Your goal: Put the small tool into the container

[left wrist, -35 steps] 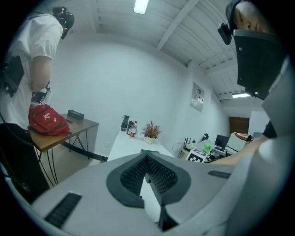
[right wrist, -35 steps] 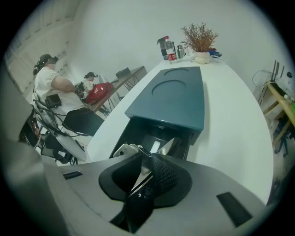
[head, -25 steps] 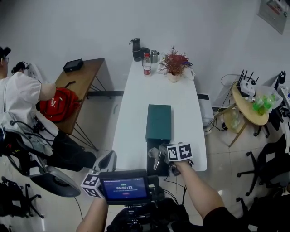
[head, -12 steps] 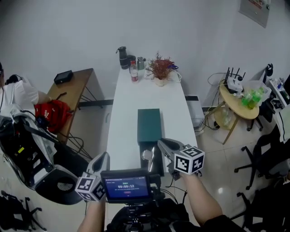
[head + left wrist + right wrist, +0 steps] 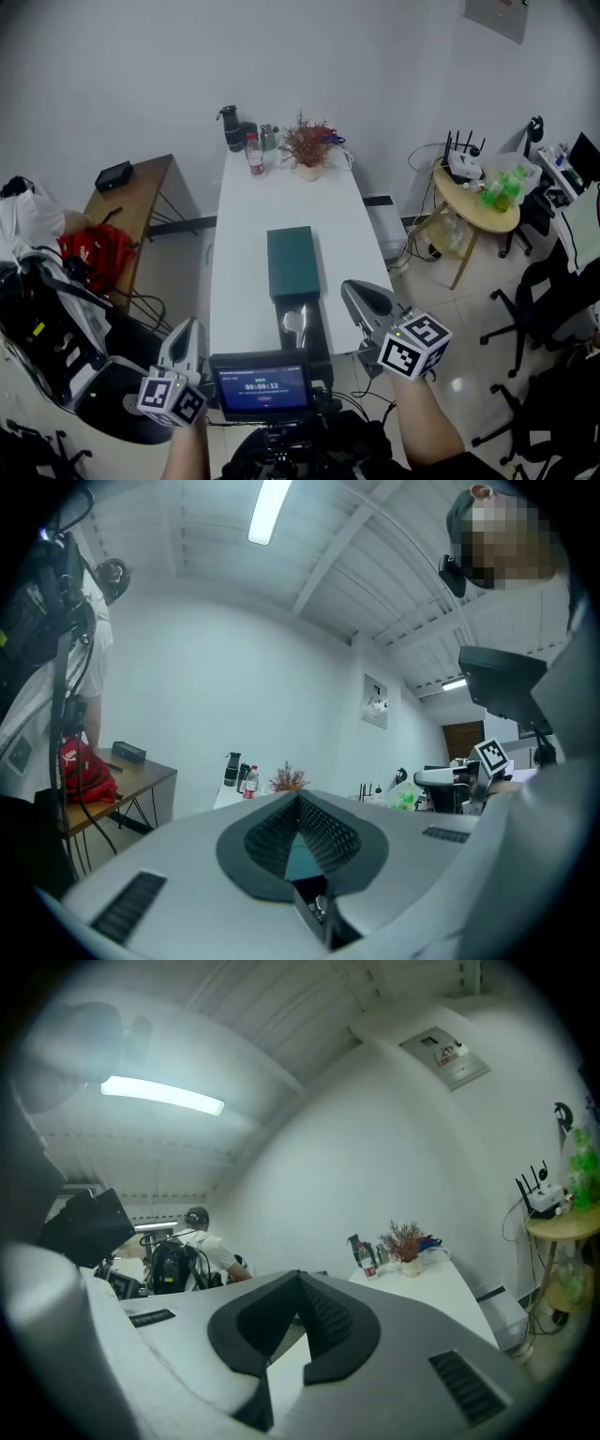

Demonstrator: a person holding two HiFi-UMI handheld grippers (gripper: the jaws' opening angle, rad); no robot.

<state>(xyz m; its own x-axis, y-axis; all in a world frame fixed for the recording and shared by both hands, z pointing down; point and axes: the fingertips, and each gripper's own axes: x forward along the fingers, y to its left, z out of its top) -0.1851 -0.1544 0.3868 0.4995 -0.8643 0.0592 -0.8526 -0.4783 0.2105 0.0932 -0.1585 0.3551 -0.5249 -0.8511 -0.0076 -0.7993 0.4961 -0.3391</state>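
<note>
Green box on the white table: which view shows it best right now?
The head view: the green box lies whole and unobstructed on the white table. The left gripper view catches only a teal sliver of it between the jaws. The right gripper view shows none of it.

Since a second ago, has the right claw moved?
Yes. The right claw has pulled away from the black container toward the white table's right edge; its jaws have just closed on nothing.
</note>
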